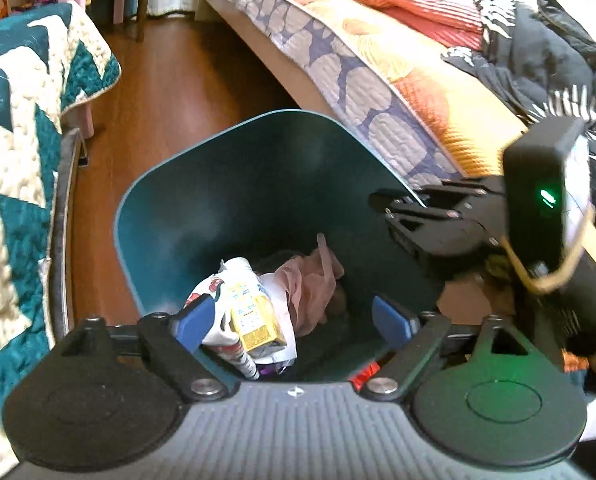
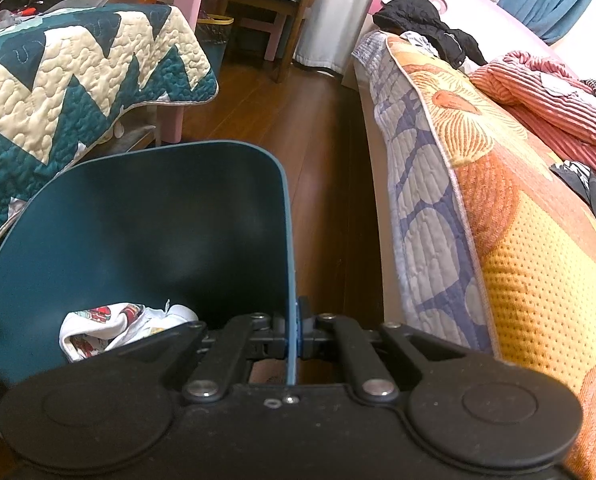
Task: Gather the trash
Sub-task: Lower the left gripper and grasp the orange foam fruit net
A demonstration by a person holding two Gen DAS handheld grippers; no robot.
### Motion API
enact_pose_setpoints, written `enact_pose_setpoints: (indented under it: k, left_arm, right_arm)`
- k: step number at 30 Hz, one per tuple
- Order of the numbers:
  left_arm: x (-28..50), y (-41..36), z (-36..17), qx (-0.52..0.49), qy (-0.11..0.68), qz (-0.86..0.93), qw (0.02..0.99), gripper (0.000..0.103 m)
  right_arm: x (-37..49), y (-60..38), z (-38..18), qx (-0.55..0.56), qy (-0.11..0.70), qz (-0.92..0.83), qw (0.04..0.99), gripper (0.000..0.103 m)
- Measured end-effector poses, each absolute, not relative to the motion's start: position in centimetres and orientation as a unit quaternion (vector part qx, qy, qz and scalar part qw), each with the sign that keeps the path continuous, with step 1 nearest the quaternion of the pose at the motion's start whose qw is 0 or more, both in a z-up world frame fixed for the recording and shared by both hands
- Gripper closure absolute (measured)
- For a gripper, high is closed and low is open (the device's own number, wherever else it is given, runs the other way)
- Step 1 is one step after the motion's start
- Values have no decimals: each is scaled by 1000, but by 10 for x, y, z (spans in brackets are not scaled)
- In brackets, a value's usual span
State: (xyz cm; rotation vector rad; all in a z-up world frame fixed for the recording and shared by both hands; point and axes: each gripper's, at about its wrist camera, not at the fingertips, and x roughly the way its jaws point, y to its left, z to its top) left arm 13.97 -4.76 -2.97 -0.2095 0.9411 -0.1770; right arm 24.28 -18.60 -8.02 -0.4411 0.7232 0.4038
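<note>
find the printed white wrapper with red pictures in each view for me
Left wrist view: the printed white wrapper with red pictures lies low centre-left inside the teal plastic bin, against a yellow carton.
Right wrist view: the wrapper shows at lower left, at the bin's bottom.
Shared landmark: the orange and grey quilted bed cover, right of the bin.

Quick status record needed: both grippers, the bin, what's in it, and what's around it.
left gripper: open, over the bin mouth, nothing pressed between its pads
right gripper: shut on the bin's wall
bin: dark teal, between two beds
contents: yellow carton, printed white wrapper, pink crumpled piece
left side: teal zigzag quilt
right side: bed with orange patterned cover
floor: brown wood
</note>
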Motion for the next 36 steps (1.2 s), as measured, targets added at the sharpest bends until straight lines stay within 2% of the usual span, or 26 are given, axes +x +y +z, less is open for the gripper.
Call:
enact_pose_setpoints:
  k: [2, 9, 15, 24, 33, 34, 35, 36]
  left_arm:
    - [128, -48, -27, -93, 450, -86, 884, 9]
    - [78, -75, -45, -57, 483, -151, 861, 9]
    - [65, -115, -122, -9, 543, -172, 822, 9]
    - [84, -155, -235, 69, 577, -180, 794, 9]
    - [115, -165, -314, 96, 625, -199, 748, 10]
    - [117, -165, -321, 104, 630, -196, 744, 14]
    - [119, -165, -326, 110, 634, -195, 740, 23]
    - [120, -164, -329, 113, 637, -196, 737, 26]
  right_arm:
    - [244, -186, -80, -212, 349, 194, 892, 100]
    - [245, -187, -81, -209, 351, 192, 892, 100]
    - [245, -188, -80, -205, 354, 192, 892, 100]
    - [249, -190, -82, -211, 356, 191, 890, 100]
    - [259, -203, -84, -186, 373, 188, 889, 100]
    - [260, -204, -84, -181, 374, 187, 890, 100]
    - [260, -205, -85, -179, 373, 187, 891, 100]
    - [260, -206, -85, -179, 372, 189, 891, 100]
